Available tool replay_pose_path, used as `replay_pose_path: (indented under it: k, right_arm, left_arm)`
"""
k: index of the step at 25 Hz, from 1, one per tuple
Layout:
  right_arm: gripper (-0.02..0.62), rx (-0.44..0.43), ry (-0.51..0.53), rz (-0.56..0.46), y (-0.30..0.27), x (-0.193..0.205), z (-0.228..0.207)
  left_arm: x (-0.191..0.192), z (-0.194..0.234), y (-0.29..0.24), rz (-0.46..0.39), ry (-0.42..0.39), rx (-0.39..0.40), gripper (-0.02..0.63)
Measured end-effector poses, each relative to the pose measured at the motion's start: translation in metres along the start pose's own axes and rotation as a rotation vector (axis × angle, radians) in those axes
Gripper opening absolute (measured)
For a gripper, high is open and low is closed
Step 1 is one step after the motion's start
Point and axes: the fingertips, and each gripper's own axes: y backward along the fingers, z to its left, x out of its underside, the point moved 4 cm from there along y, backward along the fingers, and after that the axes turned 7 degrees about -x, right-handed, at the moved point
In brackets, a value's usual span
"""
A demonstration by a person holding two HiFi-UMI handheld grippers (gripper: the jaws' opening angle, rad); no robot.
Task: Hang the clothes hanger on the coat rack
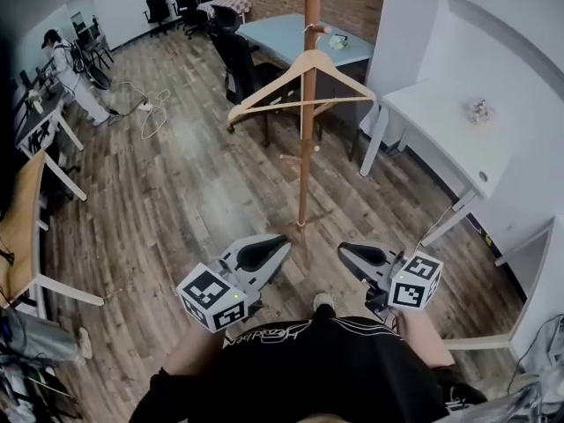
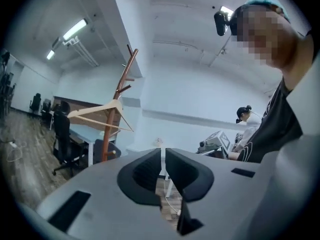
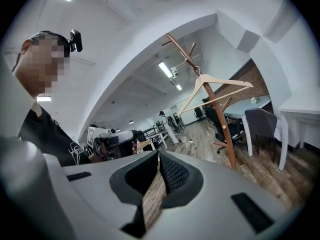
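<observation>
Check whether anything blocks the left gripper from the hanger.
Nothing visible does. The hanger already hangs on the rack. Only bare floor lies between the rack and the left gripper, whose fingers are together and empty.

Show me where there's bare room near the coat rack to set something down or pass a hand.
Bare floor lies left of the coat rack, up to the cable. The white desk on the right is mostly bare beside one small object. Crowded: behind the hanger, where a black chair stands.
</observation>
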Motion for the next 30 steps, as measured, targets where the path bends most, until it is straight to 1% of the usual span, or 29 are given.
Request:
replay_pose_path:
  k: [2,7,11,14,18,24,28,30]
  right_arm:
    - [0.043,0.01,0.001,-0.001,0.002,0.01,0.015]
    - [0.043,0.011,-0.003,-0.012,0.0,0.027,0.053]
    - [0.038,0.001,0.017,-0.041,-0.006,0.035,0.074]
    - [0.038,0.011,0.017,-0.056,-0.005,0.037,0.083]
    - [0.038,0.024,0.023,-0.061,0.002,0.038,0.093]
    - [0.038,0.026,0.011,-0.074,0.01,0.041,0.1]
    - [0.038,0.026,-0.004,-0.087,0.012,0.042,0.1]
    - [0.038,0.028,-0.005,-0.089,0.013,0.042,0.101]
  left_arm:
    - [0.01,-0.013,0.011,0.012,0.022,0.027,0.021]
    - [0.023,-0.036,0.037,0.046,0.037,0.08,0.009]
    - [0.03,-0.046,0.055,0.041,0.069,0.134,0.006]
    - [0.03,-0.057,0.063,0.017,0.094,0.181,0.006]
    - [0.032,-0.06,0.066,0.004,0.097,0.181,0.006]
    - [0.033,-0.064,0.07,-0.021,0.183,0.202,0.006]
    - [0.043,-0.071,0.068,0.021,0.175,0.215,0.006]
    - [0.045,-0.073,0.068,0.028,0.162,0.209,0.006]
